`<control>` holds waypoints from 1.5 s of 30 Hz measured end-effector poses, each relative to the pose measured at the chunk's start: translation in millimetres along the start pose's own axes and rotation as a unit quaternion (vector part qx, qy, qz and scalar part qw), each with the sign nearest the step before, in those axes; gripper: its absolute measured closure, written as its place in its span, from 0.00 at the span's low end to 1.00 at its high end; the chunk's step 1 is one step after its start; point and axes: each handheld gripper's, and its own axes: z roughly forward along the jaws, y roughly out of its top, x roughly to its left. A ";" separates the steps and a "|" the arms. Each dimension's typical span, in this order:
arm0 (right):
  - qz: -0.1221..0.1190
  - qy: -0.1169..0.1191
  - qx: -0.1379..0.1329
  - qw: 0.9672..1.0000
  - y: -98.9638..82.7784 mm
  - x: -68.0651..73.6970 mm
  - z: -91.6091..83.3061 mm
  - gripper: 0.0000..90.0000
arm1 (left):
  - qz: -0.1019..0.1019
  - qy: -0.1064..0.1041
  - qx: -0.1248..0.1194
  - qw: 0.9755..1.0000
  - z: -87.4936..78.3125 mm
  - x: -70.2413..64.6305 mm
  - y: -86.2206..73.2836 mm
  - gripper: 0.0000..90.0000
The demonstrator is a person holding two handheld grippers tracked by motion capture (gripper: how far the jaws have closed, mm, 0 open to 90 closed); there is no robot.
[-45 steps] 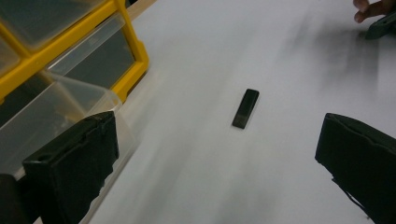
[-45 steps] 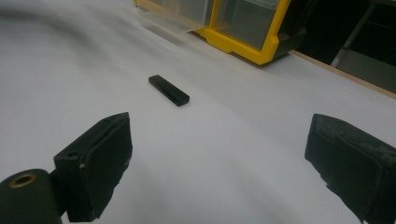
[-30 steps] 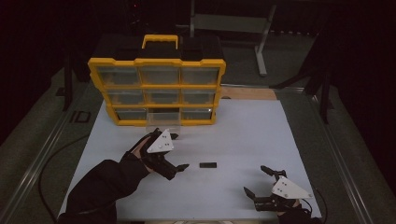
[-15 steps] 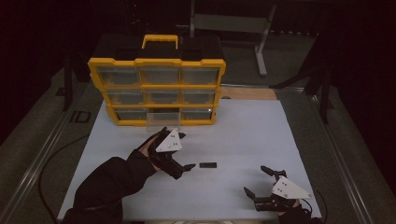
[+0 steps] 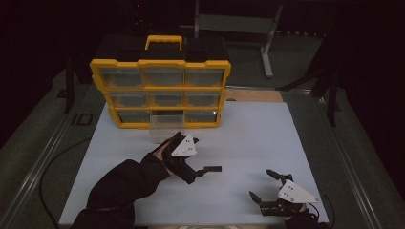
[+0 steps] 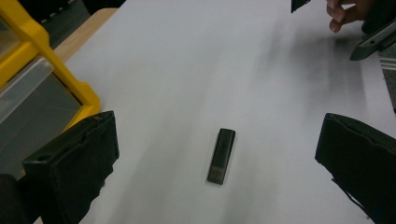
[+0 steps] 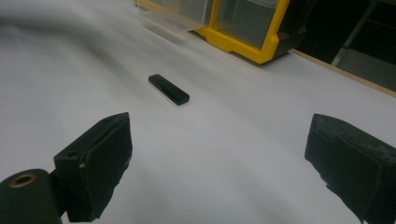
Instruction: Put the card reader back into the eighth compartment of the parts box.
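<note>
Before clamping the black stick (image 5: 213, 169), check its lie: flat on the white mat (image 5: 253, 133), long axis running 9 to 3 o'clock in the high view, touching nothing else. Seen in the left gripper view (image 6: 221, 156) as slim and low, pointing roughly from 6 to 12 o'clock with a slight lean towards 1.

Just at its 9 o'clock end, the left gripper (image 5: 197, 170), jaws spread wide and holding nothing, with the stick lying between their lines of travel. Judged as the step in hand: a reach for the pick-up. To do it well, bring both pads down level with the mat, straddle the narrow sides near the stick's middle, not an end, and squeeze squarely so as not to flick or spin it. Go low enough to catch so thin a body, yet avoid pressing the tips hard into the mat.

Well apart at 4 o'clock from the stick, the right gripper (image 5: 261, 183), likewise released and empty, near the mat's front edge; best kept clear there.

Farther off at 11 o'clock, a clear drawer (image 5: 165, 129) pulled out from the yellow organizer (image 5: 160, 88), probably the destination.
</note>
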 end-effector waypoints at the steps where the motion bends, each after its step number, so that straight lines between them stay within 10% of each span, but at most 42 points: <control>1: 0.001 0.001 0.000 1.000 -0.1 0.0 0.1 0.08 | 0.001 -0.002 0.001 1.000 2.8 -0.2 -0.3 0.00; 27: 0.000 0.003 0.000 1.000 -0.5 0.4 0.5 0.08 | -0.004 -0.030 0.033 0.999 65.1 -3.1 -16.4 0.09; 45: -0.001 0.002 0.000 1.000 -0.5 0.4 0.5 0.08 | 0.004 -0.039 0.098 0.994 88.9 -6.2 -25.4 0.24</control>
